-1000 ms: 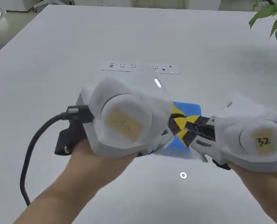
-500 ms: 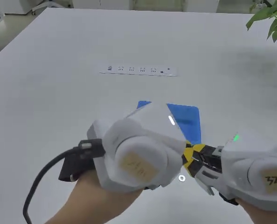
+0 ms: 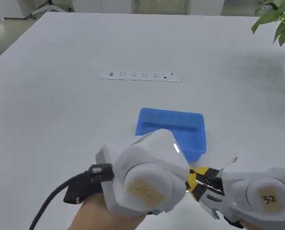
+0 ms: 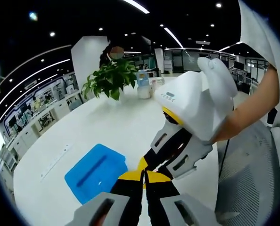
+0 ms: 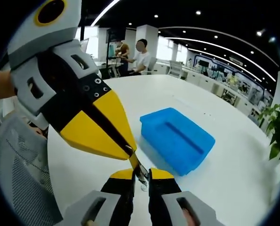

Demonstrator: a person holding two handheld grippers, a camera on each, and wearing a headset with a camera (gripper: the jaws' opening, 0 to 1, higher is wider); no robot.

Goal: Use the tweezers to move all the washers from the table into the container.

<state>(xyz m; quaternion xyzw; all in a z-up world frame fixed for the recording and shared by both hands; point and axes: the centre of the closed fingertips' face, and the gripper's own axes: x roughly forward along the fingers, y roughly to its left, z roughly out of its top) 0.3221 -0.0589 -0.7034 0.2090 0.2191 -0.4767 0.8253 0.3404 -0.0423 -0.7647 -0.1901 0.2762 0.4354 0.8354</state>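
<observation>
The blue rectangular container (image 3: pixel 173 125) sits upright and open-topped on the table's near middle. The slim metal tweezers (image 5: pixel 136 164) slant, pinched between the left gripper (image 5: pixel 129 151) and the right gripper (image 5: pixel 141 174).

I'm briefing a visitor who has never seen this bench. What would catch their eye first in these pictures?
The bright blue container in the middle of the white table stands out first. Next come the two bulky white tools at the near edge of the head view: the left hand-held gripper and the right hand-held gripper meet tip to tip with their yellow-and-black jaws. Thin metal tweezers sit between them.
</observation>
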